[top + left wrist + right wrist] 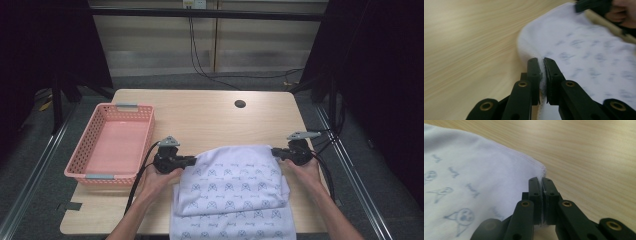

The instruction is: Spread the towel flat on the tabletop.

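I read the left gripper (192, 161) as clenched on the left edge of the white printed cloth (235, 185), with a sliver of fabric pinched between the jaws in the left gripper view. The right gripper (276, 153) is likewise clamped on the cloth's right corner (hem visible between its jaws). The cloth lies folded on the near middle of the table (210, 115); its near edge is cut off at the frame bottom. A pink basket (95, 176) sits at the left. The print is blurred.
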### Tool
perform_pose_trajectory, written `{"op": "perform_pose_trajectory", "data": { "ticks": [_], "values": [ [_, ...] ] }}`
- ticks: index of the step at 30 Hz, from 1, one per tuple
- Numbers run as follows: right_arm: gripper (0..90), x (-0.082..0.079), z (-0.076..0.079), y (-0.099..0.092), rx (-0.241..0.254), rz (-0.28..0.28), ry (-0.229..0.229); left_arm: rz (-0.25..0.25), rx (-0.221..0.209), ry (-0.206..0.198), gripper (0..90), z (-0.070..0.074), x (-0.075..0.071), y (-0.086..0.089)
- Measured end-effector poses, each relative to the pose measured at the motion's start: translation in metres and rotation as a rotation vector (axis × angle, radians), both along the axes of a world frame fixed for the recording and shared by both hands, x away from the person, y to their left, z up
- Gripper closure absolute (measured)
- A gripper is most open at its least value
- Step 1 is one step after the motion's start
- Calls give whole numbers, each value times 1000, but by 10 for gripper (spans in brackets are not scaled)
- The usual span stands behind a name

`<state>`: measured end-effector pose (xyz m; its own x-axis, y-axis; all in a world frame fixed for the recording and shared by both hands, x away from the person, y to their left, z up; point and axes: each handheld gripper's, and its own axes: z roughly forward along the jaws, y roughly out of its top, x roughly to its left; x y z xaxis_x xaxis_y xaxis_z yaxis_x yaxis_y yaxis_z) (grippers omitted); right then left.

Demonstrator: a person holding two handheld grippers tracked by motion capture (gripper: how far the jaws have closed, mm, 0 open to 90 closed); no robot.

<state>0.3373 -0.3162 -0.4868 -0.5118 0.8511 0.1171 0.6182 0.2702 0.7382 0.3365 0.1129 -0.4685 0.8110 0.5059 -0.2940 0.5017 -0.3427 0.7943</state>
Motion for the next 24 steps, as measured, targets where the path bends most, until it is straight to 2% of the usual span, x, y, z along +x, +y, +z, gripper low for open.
{"op": "perform_pose_trajectory", "data": {
  "ticks": [1,4,7,10,11,12,13,14,16,18,19,22,23,24],
  "values": [
    [873,-4,3,1,3,6,-5,-45,-3,-21,842,6,-9,-7],
    [872,-20,11,0,13,23,-18,-175,31,-55,837,15,-41,-26],
    [873,-28,13,-1,28,24,-20,-268,88,-40,795,6,-66,-39],
    [872,-41,14,0,17,43,-15,-324,119,-6,694,-5,-75,-44],
    [871,-44,14,0,11,50,-14,-353,118,6,684,-7,-76,-45],
    [871,-48,14,-1,14,52,-15,-358,119,6,663,-6,-75,-45],
    [871,-50,13,-2,17,55,-14,-346,94,12,645,-4,-73,-44],
    [871,-52,12,-3,18,54,-10,-333,87,12,628,-3,-71,-43],
    [870,-52,10,-5,21,53,-6,-272,60,2,605,1,-63,-42],
    [870,-51,10,-5,29,49,-5,-209,79,1,587,1,-55,-45],
    [869,-50,10,-5,31,50,-6,-198,76,4,568,-1,-51,-47],
    [868,-48,10,-6,39,45,-6,-189,93,19,500,-9,-44,-55],
    [866,-48,10,-7,40,42,-7,-196,107,17,491,-12,-43,-58],
    [865,-48,10,-7,45,40,-6,-199,143,22,495,-16,-43,-61]
  ]
}}
